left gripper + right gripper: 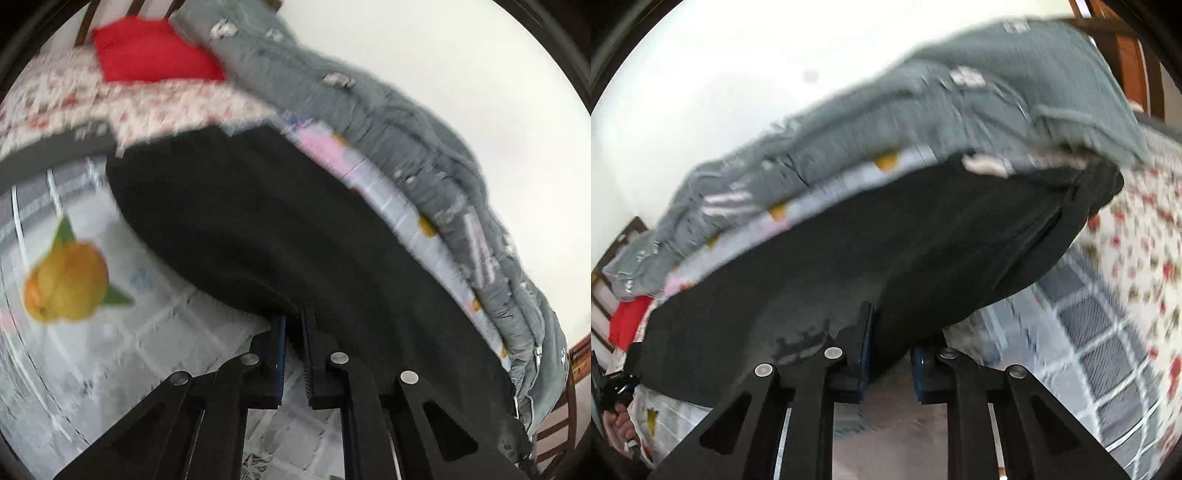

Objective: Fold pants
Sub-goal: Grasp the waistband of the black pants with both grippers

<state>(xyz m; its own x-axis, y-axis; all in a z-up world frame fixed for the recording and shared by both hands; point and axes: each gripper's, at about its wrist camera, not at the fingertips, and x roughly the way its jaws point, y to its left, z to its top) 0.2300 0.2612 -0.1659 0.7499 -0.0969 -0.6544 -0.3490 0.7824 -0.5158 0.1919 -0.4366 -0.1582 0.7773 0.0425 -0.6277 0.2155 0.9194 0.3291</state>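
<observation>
Black pants (pixel 258 229) lie spread across a bed, stretching away from both grippers. My left gripper (pixel 293 321) is shut, its blue-padded fingers pinching the near edge of the pants. In the right wrist view the same dark pants (pixel 905 240) fill the middle, with a seam running toward the upper right. My right gripper (pixel 895 332) is shut on a bunched fold at the near edge of the pants, the fabric filling the narrow gap between its pads. Both views are blurred.
A rumpled grey quilt (pixel 369 110) (pixel 923 118) lies along the far side of the pants. A red pillow (pixel 147 51) and a floral sheet (pixel 110 99) (pixel 1145 240) border them. A fruit-printed cover (pixel 66 280) lies underneath. A person's hand (pixel 617 417) shows at lower left.
</observation>
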